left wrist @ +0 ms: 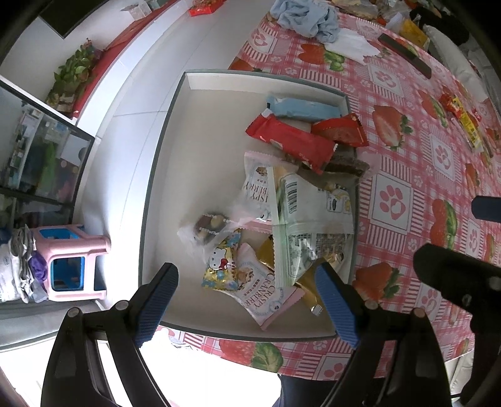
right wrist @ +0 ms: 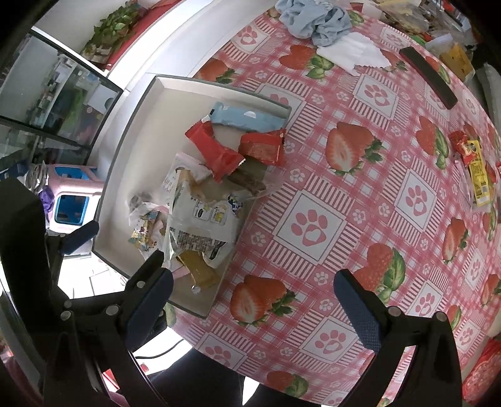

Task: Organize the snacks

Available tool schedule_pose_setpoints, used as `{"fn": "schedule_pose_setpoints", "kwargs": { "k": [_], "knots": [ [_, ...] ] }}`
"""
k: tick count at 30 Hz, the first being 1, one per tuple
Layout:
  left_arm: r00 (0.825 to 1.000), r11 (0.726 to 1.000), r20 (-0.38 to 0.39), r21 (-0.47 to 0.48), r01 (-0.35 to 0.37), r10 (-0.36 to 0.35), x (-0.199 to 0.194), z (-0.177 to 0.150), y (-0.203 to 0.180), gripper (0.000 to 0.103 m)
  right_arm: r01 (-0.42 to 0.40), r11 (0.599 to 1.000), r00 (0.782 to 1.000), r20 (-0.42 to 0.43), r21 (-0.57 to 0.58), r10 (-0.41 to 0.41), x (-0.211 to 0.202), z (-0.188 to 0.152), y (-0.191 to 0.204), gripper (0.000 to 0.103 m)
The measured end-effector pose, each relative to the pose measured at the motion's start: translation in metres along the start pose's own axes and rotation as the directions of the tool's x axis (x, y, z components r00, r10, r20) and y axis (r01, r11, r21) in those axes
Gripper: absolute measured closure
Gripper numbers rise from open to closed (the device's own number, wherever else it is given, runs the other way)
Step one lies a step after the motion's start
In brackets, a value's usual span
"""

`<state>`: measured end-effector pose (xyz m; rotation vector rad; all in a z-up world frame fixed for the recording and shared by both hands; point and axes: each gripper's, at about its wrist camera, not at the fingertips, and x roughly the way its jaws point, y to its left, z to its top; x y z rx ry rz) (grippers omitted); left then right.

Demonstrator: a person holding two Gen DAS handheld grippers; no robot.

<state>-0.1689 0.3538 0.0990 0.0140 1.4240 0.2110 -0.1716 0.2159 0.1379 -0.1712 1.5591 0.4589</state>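
A shallow white box (left wrist: 175, 175) sits at the table's left edge and holds several snack packets: a light blue bar (left wrist: 302, 108), a red bar (left wrist: 291, 142), a white biscuit bag (left wrist: 310, 225), a Hello Kitty packet (left wrist: 220, 266). My left gripper (left wrist: 247, 300) is open and empty, hovering above the box's near end. My right gripper (right wrist: 255, 305) is open and empty above the tablecloth, right of the box (right wrist: 125, 162). A yellow and red snack (right wrist: 476, 175) lies loose at the far right; it also shows in the left wrist view (left wrist: 468, 123).
The strawberry-check tablecloth (right wrist: 313, 225) covers the table. A blue cloth (right wrist: 316, 22), white tissue (right wrist: 353, 51), a dark flat bar (right wrist: 429, 78) and clutter lie at the far end. A pink stool (left wrist: 72, 266) and glass cabinet (left wrist: 40, 156) stand on the floor left.
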Motion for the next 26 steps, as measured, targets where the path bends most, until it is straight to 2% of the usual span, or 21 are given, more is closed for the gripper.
{"fn": "schedule_pose_setpoints", "kwargs": {
  "k": [11, 20, 23, 26],
  "knots": [
    [1.0, 1.0, 0.005, 0.023, 0.012, -0.012, 0.001, 0.006, -0.001, 0.012, 0.009, 1.0, 1.0, -0.001, 0.001, -0.009, 0.001, 0.005, 0.001, 0.0],
    [0.999, 1.0, -0.013, -0.008, 0.029, -0.03, 0.007, 0.008, 0.006, 0.012, 0.017, 1.0, 1.0, -0.01, -0.016, -0.018, 0.003, 0.007, 0.005, 0.0],
    [1.0, 1.0, 0.009, -0.008, 0.0, 0.0, 0.005, 0.008, 0.009, 0.012, 0.018, 1.0, 1.0, -0.01, -0.022, -0.018, 0.004, 0.007, 0.007, 0.0],
    [1.0, 1.0, 0.015, -0.018, 0.011, -0.01, 0.005, 0.01, 0.015, 0.012, 0.016, 1.0, 1.0, -0.013, -0.026, -0.016, 0.006, 0.008, 0.007, 0.0]
  ]
}}
